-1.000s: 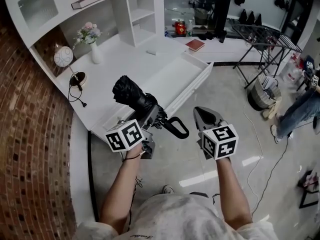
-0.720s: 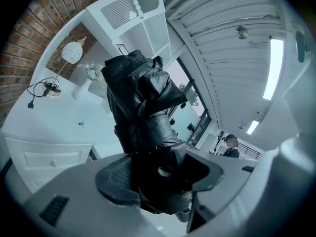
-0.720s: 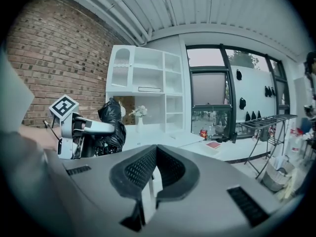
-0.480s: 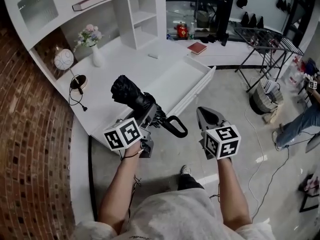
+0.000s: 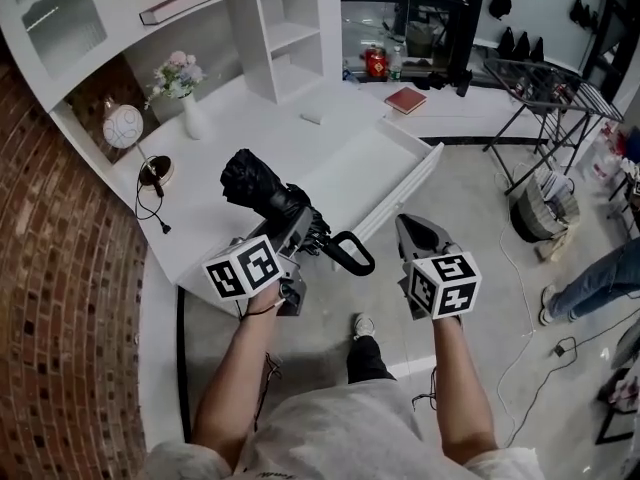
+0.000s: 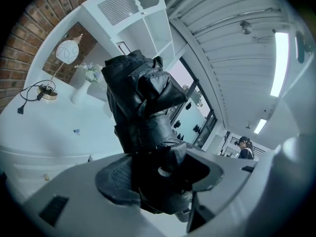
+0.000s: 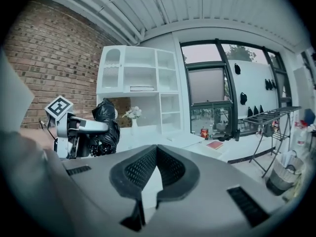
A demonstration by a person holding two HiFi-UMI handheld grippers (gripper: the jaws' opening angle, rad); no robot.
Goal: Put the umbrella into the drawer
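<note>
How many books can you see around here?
2. One book lies flat high on the white shelving; a red book lies on the far counter. Others may be hidden.

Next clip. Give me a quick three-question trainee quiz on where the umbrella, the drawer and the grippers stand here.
1. True or false: the drawer stands open.
2. Fill in: the right gripper holds ___.
3. The umbrella is: A) in the drawer, B) in the right gripper, C) between the fingers of the left gripper.

Key: 1 true; 2 nothing; 3 C.
</note>
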